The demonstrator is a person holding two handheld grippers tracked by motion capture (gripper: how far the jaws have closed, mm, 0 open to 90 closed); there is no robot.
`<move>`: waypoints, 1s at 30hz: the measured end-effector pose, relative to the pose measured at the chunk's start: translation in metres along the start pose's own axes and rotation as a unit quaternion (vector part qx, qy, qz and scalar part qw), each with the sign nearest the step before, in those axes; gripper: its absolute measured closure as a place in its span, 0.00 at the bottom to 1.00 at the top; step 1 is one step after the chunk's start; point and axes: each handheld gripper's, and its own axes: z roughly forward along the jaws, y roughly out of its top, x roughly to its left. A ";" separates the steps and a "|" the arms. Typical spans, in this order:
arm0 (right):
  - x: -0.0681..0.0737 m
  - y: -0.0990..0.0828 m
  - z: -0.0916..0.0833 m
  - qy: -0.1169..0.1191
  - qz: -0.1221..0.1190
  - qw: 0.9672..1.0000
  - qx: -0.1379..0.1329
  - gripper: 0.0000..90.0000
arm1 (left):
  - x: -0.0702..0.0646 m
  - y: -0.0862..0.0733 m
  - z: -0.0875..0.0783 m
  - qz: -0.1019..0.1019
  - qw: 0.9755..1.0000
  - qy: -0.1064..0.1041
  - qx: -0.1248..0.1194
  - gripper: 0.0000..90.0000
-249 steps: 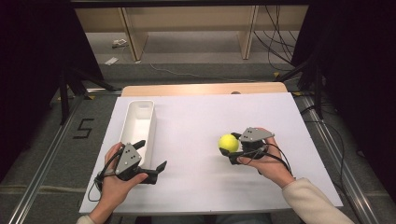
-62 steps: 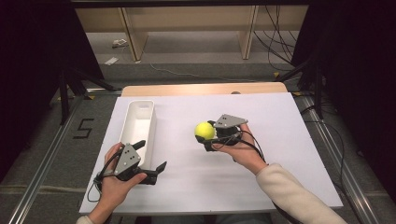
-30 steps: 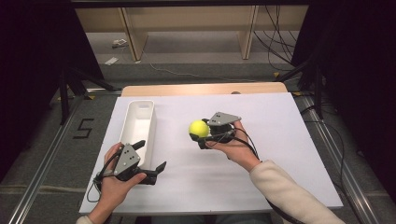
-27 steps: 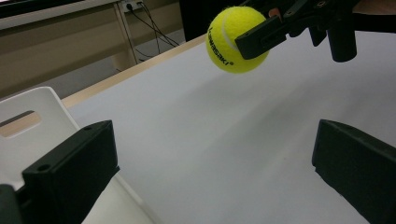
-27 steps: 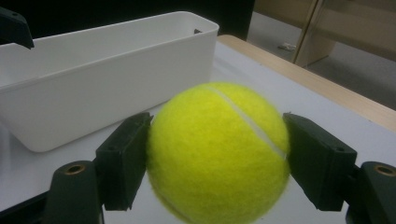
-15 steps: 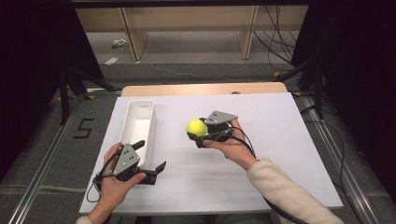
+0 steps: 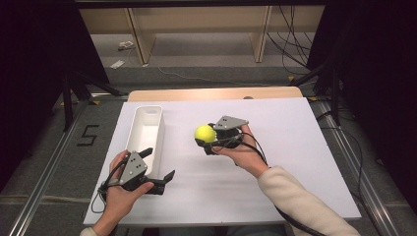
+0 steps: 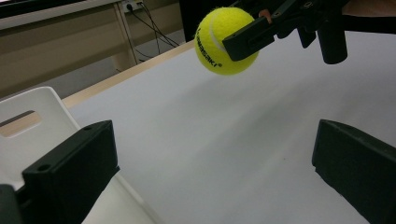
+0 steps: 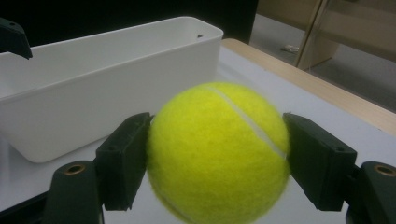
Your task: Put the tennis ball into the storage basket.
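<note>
High view first: I see the white table [image 7: 295, 147] spread across the middle of the scene, its wooden far edge showing behind the sheet. On its left part stands the long white bin [image 7: 146, 132], lengthwise away from me, open at the top, with nothing visible inside it. In my right gripper view its side wall fills the upper left, and a handle slot shows in its end wall in my left gripper view.

My right gripper [image 7: 206, 140] is lifted above the table near its middle, to the right of the bin and apart from it. Its jaws are clamped on the tennis ball [image 7: 204, 133], one black pad pressed to each side, as my right gripper view shows plainly. The ball is yellow with a white seam, and black lettering on it shows in my left gripper view, where it hangs in the air above the white surface with a soft shadow under it. It touches neither the table nor the bin.

My left gripper [image 7: 156, 169] rests low at the near left of the table, just beside the near end of the bin. Its jaws stand wide apart with bare table between them, gripping nothing, and they point toward the ball.
</note>
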 end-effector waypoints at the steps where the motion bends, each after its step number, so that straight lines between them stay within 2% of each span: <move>1: 0.000 0.000 0.000 0.000 0.001 1.000 0.000 0.30 | 0.000 0.000 0.000 0.000 1.000 0.000 0.000 0.00; 30: 0.005 0.009 0.011 0.009 -0.001 1.000 -0.003 0.30 | 0.000 0.000 0.000 0.000 1.000 -0.001 0.001 0.00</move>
